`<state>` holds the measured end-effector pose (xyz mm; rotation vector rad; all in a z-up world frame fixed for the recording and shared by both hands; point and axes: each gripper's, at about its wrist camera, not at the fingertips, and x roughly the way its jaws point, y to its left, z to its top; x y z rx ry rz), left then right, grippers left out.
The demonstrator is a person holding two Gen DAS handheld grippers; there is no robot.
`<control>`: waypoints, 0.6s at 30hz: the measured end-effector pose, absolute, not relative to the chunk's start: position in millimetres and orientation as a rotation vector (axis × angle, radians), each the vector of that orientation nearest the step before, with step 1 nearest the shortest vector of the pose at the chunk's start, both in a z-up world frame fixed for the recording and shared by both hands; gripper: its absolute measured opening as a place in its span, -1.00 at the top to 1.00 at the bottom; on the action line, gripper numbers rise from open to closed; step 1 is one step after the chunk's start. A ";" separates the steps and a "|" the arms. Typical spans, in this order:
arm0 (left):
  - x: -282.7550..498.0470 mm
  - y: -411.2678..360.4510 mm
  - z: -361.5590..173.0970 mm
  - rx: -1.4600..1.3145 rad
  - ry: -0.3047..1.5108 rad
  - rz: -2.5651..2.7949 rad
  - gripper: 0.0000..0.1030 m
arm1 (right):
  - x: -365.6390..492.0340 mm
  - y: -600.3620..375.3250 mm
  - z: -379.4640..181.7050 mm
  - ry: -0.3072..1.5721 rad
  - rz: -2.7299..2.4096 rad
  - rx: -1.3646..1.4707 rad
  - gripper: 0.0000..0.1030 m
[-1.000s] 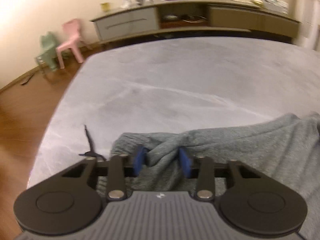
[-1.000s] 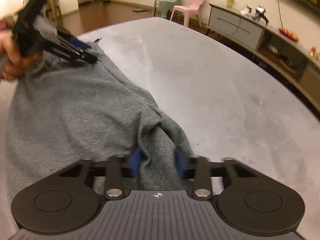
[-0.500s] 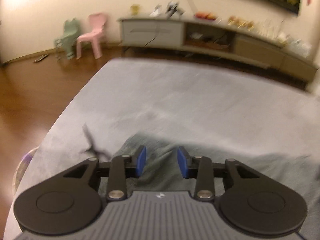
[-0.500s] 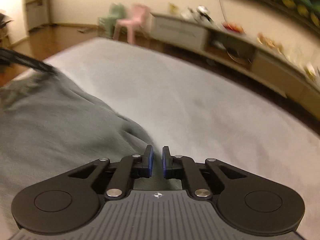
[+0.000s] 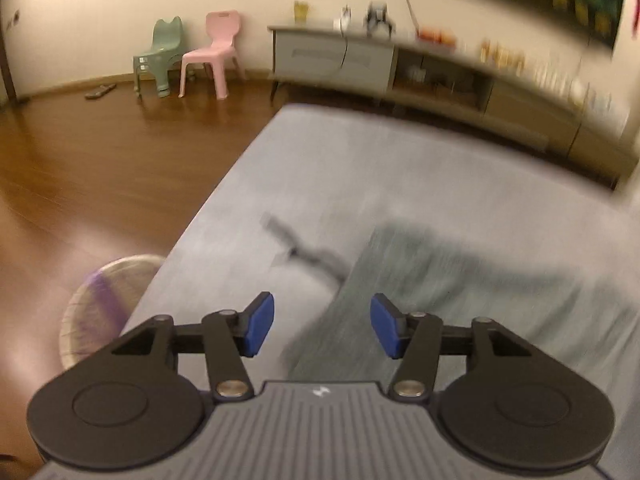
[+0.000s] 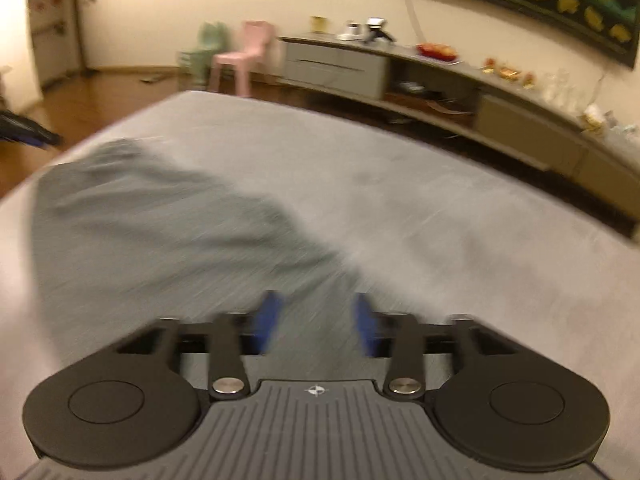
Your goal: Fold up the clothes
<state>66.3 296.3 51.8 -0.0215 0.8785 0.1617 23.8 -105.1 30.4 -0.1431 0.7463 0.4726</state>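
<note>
A grey garment (image 5: 460,280) lies spread on the grey bed (image 5: 360,168), blurred by motion, with a dark drawstring (image 5: 304,248) trailing from its near-left corner. My left gripper (image 5: 322,326) hovers above that corner, its jaws opening, and nothing is pressed between the blue pads (image 5: 260,322). In the right wrist view the same garment (image 6: 160,232) lies flat on the bed (image 6: 440,208). My right gripper (image 6: 316,322) is above the cloth's right edge, jaws opening, with no cloth pinched. The left gripper's tip (image 6: 28,132) shows at the far left edge.
A woven basket (image 5: 108,300) stands on the wooden floor beside the bed's left edge. A green chair (image 5: 160,56) and a pink chair (image 5: 212,56) stand by the far wall. A long low cabinet (image 6: 420,76) with small items runs along the wall beyond the bed.
Both grippers were shut on folds of the grey garment; both have let go, opened and pulled back and up. The garment now lies flat on the bed.
</note>
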 end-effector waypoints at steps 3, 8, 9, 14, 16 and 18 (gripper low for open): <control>56.3 282.9 41.6 0.059 0.903 0.205 -0.23 | -15.8 -109.1 21.8 0.732 0.534 -0.088 -0.43; 59.6 277.3 38.1 0.016 0.907 0.256 -0.20 | -42.9 -76.6 23.7 0.721 0.743 -0.207 -0.54; 60.7 276.7 38.1 -0.004 0.903 0.257 0.02 | -48.0 -69.8 24.4 0.718 0.786 -0.234 -0.54; 62.3 282.5 49.7 -0.208 0.835 0.195 0.77 | -48.2 -68.1 23.9 0.741 0.731 -0.308 0.82; 59.3 289.7 59.0 -0.316 0.780 0.153 0.80 | -45.8 -80.5 31.5 0.710 0.669 -0.282 0.94; 51.3 303.5 69.2 -0.436 0.712 0.118 0.80 | -44.9 -93.9 44.3 0.668 0.616 -0.245 0.95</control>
